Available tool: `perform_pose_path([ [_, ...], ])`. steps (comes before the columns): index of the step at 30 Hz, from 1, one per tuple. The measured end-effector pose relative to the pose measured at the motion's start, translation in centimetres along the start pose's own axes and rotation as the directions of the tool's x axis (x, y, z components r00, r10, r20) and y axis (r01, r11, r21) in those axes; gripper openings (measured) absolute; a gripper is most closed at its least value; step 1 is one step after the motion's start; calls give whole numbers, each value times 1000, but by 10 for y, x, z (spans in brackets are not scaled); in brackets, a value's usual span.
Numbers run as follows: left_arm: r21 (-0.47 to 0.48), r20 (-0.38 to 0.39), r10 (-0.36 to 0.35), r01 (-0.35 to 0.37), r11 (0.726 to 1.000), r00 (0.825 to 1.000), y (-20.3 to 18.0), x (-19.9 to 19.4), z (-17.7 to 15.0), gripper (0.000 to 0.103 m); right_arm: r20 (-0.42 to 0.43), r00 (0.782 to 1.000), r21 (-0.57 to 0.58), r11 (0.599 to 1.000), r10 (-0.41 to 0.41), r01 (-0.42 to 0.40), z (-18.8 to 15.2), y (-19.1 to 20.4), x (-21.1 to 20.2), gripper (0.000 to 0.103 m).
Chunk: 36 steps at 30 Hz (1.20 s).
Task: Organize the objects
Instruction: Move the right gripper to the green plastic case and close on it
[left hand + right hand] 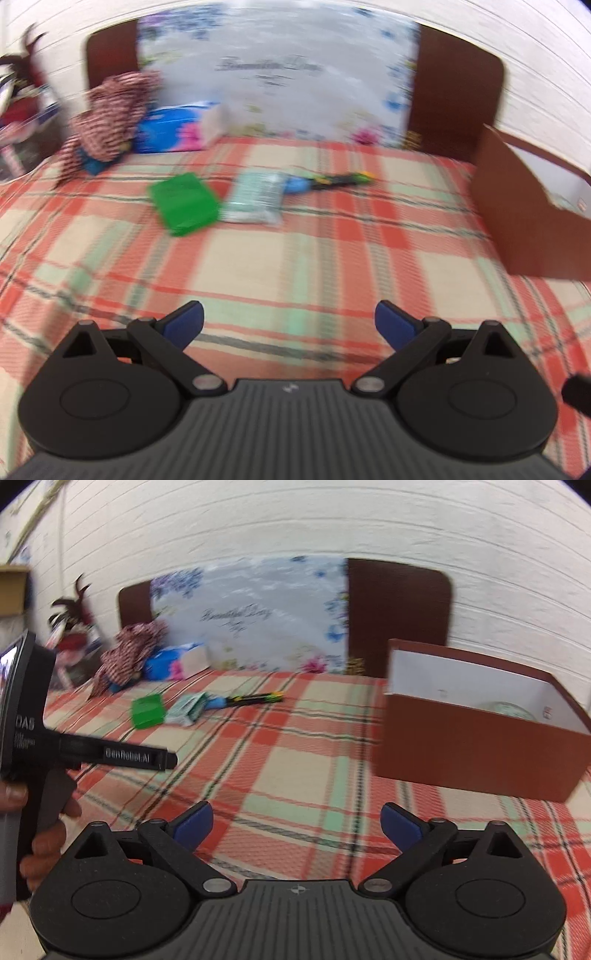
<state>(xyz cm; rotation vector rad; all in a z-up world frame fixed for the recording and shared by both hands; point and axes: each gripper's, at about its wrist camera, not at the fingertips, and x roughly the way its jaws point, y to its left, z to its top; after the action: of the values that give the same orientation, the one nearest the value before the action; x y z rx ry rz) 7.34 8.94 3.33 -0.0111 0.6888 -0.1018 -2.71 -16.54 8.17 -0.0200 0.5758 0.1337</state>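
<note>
Plaid bedspread (pixel 258 258) meets a white brick wall (pixel 295 524).

Green case (pixel 183 204) beside pale packet (pixel 255 199)

The left hand-held gripper (pixel 162 761) reads "GenRobot.AI"; the floral pillow's (pixel 251 627) script is too blurred.

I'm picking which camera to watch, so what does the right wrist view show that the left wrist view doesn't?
Right wrist only: the inside of the brown box, with a pale round item in it, and the left hand-held gripper from the side in a hand.
Left wrist only: its own open blue fingers.
Both: the green case, a pale packet and a blue-handled tool on the plaid bedspread.
</note>
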Motion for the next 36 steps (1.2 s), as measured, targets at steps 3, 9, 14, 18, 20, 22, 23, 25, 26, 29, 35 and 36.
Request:
perform_pose_path([
  [3,-19,19,57,-56,998,998,35,14,7,100,-15,998,-40,998,58,-58,11,19,24,86],
  [9,-84,65,252,-247,965,965,113,49,18,100,-42,987,-78,985,152,-155,43,64,86,66],
  [14,-415,116,252,-183,891,961,178,51,4,98,31,967,-263,936,252,-235,82,130,136,64],
  [18,-504,161,270,-156,850,949,194,46,1,98,-2,952,-385,879,305,-282,99,178,188,63],
  [20,-502,168,275,-158,850,947,192,46,2,98,-34,960,-395,879,278,-269,106,193,221,63],
  [22,-506,173,275,-154,849,946,193,46,2,98,-108,961,-368,888,254,-276,112,200,253,62],
  [23,-510,176,273,-150,847,946,194,46,2,98,-147,957,-346,893,252,-288,113,200,264,61],
  [25,-509,178,273,-149,847,945,195,47,1,98,-143,947,-320,892,288,-319,112,196,254,59],
  [26,-506,176,275,-152,849,945,195,48,1,98,-148,938,-330,878,314,-346,109,194,242,59],
  [29,-491,170,281,-166,855,945,193,49,2,98,-111,935,-379,855,338,-354,88,174,186,60],
  [35,-375,109,304,-244,894,946,173,59,10,98,-62,989,-261,955,131,-143,24,47,80,60],
  [36,-335,88,310,-265,904,947,167,62,13,98,-63,996,-242,967,62,-75,14,23,67,60],
])
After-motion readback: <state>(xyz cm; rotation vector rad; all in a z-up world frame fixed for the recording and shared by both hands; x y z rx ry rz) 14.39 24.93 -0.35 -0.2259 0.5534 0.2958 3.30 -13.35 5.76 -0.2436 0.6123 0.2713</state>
